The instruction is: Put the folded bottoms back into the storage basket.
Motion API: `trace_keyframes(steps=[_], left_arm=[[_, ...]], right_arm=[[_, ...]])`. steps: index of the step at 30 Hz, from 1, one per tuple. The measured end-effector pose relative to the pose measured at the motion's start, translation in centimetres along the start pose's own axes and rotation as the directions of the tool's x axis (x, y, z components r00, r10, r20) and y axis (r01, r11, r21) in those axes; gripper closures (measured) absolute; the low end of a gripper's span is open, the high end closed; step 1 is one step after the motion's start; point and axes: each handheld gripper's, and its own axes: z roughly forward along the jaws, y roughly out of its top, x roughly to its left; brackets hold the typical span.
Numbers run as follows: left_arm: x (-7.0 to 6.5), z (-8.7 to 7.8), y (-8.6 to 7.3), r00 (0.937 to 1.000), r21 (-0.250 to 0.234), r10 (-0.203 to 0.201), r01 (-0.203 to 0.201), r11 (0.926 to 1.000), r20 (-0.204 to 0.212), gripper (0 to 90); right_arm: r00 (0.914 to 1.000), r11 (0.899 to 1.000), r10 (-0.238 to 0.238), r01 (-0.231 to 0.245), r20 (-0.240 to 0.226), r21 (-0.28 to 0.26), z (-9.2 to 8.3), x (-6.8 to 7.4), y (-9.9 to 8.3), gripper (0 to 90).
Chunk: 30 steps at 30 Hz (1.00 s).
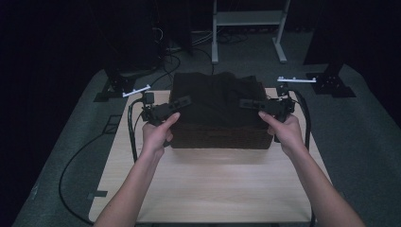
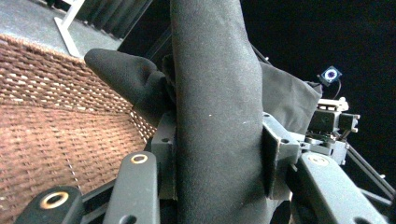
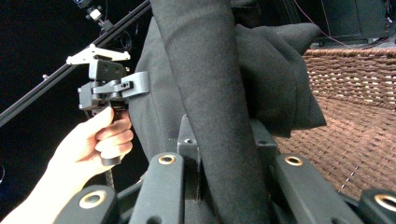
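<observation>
You had the left claw clamped on a thick fold of the black cloth at its left edge, and the right claw clamped on a matching fold at the right edge. In the left gripper view the roll of fabric ran straight up between the two black jaws, pinched tight at both sides. The right gripper view showed the same: a band of dark cloth squeezed between the jaws, with more of it bunched behind. The cloth hung between your two hands above the brown woven basket, covering its top and back and draping down into it. The basket sat on the far half of the pale wooden tabletop, its front wall bare toward you. Your left hand and right hand gripped the handles just beside the basket's front corners.
</observation>
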Motion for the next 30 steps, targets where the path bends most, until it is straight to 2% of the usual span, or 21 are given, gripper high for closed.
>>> trace_keyframes(steps=[8, 18, 30], left_arm=[[1.0, 1.3, 1.2, 1.0000, 0.006, 0.001, -0.001, 1.0000, -0.008, 56.7], [2.6, 2.9, 1.5, 0.9996, 0.008, -0.021, 0.021, 0.9997, -0.018, 56.8], [5.2, 4.4, 1.6, 0.9972, 0.012, -0.054, 0.054, 0.9984, -0.051, 56.7]], right_arm=[[0.9999, 1.000, 0.016, -0.016, 0.000, -0.004, 0.8, -1.2, 0.9, 72.2], [0.9995, 1.000, 0.026, -0.027, 0.018, 0.012, 1.3, -3.4, 1.7, 72.1], [0.9965, 0.998, 0.060, -0.061, 0.059, 0.025, 3.1, -6.1, 2.0, 72.1]])
